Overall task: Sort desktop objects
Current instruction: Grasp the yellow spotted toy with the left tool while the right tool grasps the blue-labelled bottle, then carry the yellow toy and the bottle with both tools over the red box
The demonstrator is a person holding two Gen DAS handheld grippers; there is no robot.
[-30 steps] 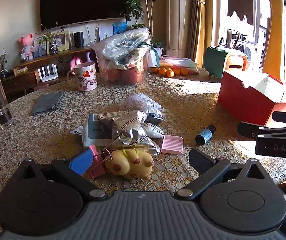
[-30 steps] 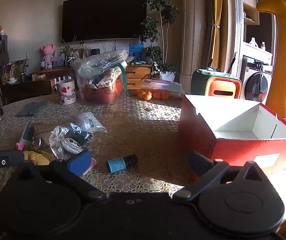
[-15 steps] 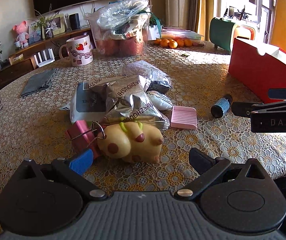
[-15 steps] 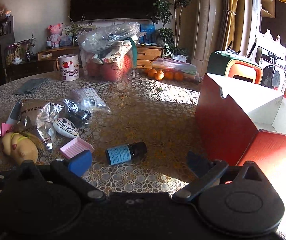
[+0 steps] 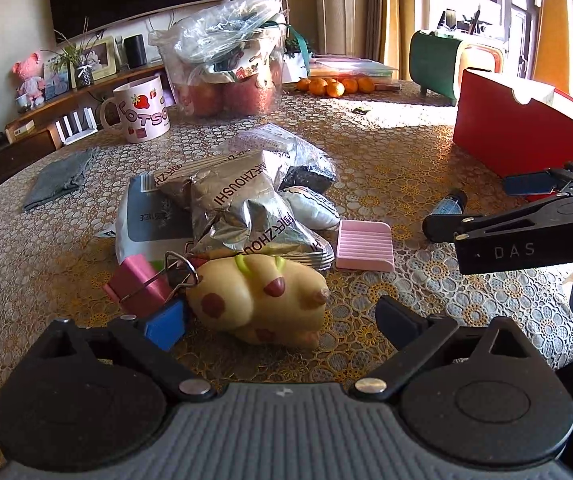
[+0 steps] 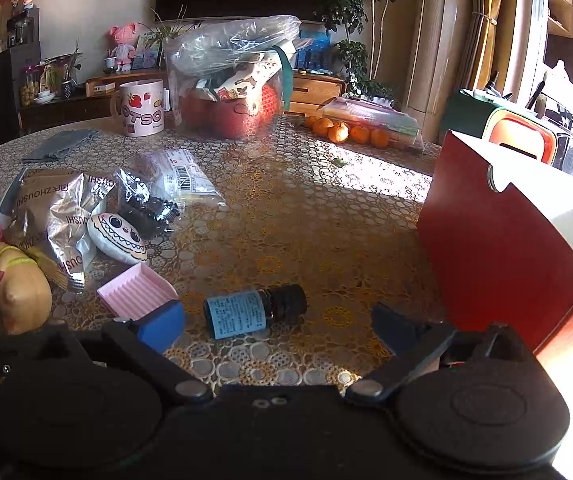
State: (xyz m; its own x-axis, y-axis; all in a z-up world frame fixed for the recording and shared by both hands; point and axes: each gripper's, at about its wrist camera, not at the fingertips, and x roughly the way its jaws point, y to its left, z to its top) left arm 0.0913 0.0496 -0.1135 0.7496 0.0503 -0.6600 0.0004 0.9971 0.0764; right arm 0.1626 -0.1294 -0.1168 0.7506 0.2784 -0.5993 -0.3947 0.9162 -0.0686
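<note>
- Left wrist view: low over the table point(image 5: 426, 148), facing the yellow plush toy point(image 5: 262, 300) close ahead.
- Right wrist view: low, facing the small bottle point(image 6: 252, 312).
- Both share the pink tray point(image 5: 364, 244), mug point(image 6: 142, 108), red box point(image 6: 498, 248).

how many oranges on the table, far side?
5 showing, in a row at the table's far edge, and one half-hidden. More may be hidden.

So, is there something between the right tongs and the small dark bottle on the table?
Nothing visible. The small dark bottle lies on its side on bare tablecloth, directly ahead of the open right tongs. The pink ridged tray sits to its left, the red box to its right, both apart.
</note>
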